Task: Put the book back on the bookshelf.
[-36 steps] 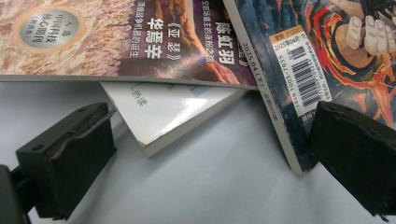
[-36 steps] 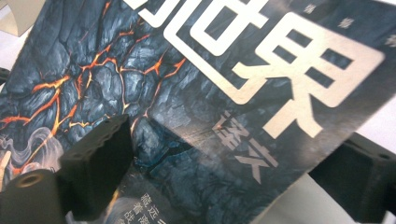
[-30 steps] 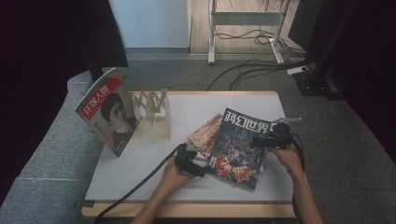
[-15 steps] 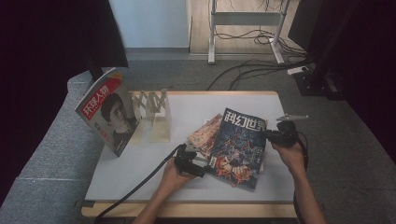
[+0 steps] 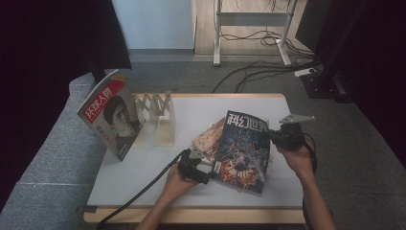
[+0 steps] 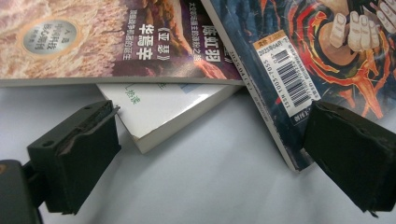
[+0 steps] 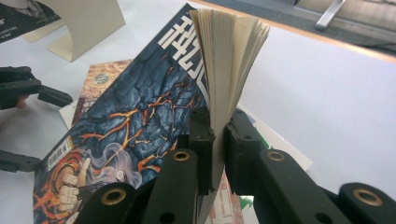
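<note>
A dark blue magazine (image 5: pixel 242 151) with fiery cover art lies on top of a spread pile on the white table (image 5: pixel 143 167). My right gripper (image 5: pixel 269 135) is shut on its right edge. Its jaws have just been closing, and the edge is raised off the pile. In the right gripper view the pads (image 7: pixel 201 135) pinch the fanned pages of the blue magazine (image 7: pixel 135 116). My left gripper (image 5: pixel 206 175) rests open at the pile's near left corner. In the left gripper view its jaws stand wide apart (image 6: pixel 212 121) before a white book (image 6: pixel 173 109), a brown magazine (image 6: pixel 107 42) and the blue magazine (image 6: pixel 327 51).
A magazine with a portrait cover (image 5: pixel 112 120) leans upright against a wooden rack (image 5: pixel 160 117) at the table's back left. The table's front edge runs just below my hands. Cables and a desk frame lie on the floor beyond.
The right gripper closed on the blue magazine's right edge and rose, tilting that side up. The left gripper stayed where it was.
</note>
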`<state>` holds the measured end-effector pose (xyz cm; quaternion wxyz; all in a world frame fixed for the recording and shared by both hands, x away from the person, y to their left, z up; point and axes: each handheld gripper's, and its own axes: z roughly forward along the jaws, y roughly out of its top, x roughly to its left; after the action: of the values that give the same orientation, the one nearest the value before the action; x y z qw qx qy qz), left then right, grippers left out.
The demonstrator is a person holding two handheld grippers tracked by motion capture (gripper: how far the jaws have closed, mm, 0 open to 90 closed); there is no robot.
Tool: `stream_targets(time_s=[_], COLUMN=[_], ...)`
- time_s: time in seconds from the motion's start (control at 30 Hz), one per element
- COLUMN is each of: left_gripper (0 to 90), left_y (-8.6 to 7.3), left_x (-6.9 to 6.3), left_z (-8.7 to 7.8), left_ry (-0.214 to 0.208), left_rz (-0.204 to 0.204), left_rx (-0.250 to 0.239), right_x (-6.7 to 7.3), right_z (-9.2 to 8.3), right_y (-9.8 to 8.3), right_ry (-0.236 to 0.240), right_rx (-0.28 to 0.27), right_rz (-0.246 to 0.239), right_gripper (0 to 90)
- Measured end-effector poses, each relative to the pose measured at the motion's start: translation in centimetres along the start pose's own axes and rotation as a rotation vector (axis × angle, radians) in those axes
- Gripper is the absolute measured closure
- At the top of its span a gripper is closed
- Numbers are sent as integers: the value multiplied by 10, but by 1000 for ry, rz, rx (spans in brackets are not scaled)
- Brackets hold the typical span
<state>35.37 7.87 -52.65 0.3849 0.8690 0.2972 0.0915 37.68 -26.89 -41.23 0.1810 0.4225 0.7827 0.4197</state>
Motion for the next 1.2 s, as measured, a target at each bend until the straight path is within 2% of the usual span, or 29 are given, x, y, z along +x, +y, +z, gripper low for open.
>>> stream_targets(time_s=[0.2,0.3,0.47,0.6,0.7,0.73,0.8,0.9,1.0,1.1,1.2], left_gripper=[49,102,144,196,209,226,242,278,317,338,348], left_y=[1,4,14,27,35,37,40,44,47,51,53], left_x=[-1,2,11,16,19,21,24,27,29,27,28], left_z=[-3,-5,-13,-20,-22,-22,-20,-14,-7,0,4], left_ry=[6,2,-41,-81,-87,-106,-130,-141,-164,-178,-187], left_rz=[43,35,7,15,23,21,10,25,21,51,58], left_rx=[-6,-23,-57,-88,-104,-112,-116,-112,-115,-101,-80], right_x=[10,13,17,21,23,24,24,25,26,27,28], right_z=[-8,-12,-15,-19,-21,-21,-22,-23,-23,-24,-25], right_y=[5,6,9,11,13,13,14,14,15,16,16], right_ry=[-1,2,8,15,19,20,22,24,27,29,31], right_rx=[-27,-37,-50,-63,-66,-64,-64,-64,-68,-70,-73], right_rz=[-30,-43,-54,-71,-79,-82,-88,-90,-97,-102,-109], right_gripper=[814,814,814,815,814,814,813,812,812,812,812])
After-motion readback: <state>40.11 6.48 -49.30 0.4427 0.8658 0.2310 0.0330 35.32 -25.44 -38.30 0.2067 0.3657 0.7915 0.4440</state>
